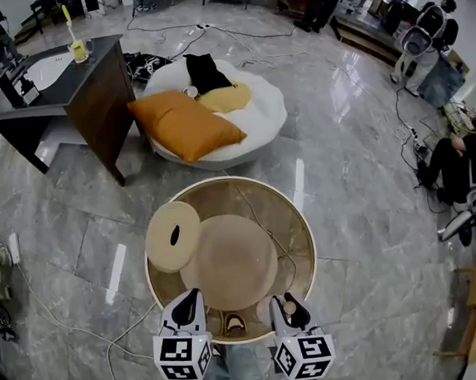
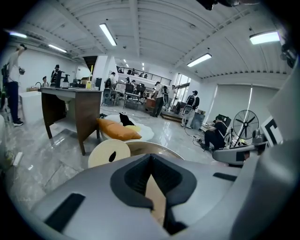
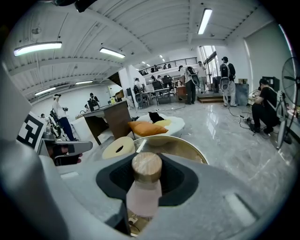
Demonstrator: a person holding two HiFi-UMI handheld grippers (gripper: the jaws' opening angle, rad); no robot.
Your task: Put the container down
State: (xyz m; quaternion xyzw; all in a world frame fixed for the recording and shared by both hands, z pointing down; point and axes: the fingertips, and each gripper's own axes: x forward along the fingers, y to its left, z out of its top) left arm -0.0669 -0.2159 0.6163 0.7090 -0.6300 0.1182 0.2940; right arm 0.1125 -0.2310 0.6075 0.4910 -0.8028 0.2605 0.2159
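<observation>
Head view: a round table (image 1: 307,220) with a thin gold rim and a glossy bronze top stood on a polished grey marble floor (image 1: 357,133). A flat tan disc (image 1: 232,260) lay at the table's middle, and a cream disc (image 1: 173,235) with a dark oval hole overlapped its left edge. Beyond the table, a plump orange cushion (image 1: 184,125) lay on a white round floor bed (image 1: 268,112). The left gripper (image 1: 186,305) and right gripper (image 1: 288,309) hung side by side over the table's near edge.

Left gripper view: the grey shell of the left gripper narrowed to dark jaws standing close together. A thin tan strip (image 2: 157,201) showed in the slit between them. Whether the pads pinched it or merely framed something below could not be told.

Right gripper view: the right gripper's jaws were clamped on the container (image 3: 144,194), a small frosted, pinkish bottle. It stood upright, topped by a round wooden cap (image 3: 146,166) with visible grain. The container sat above the table's near rim, and contact with the tabletop could not be made out.
</observation>
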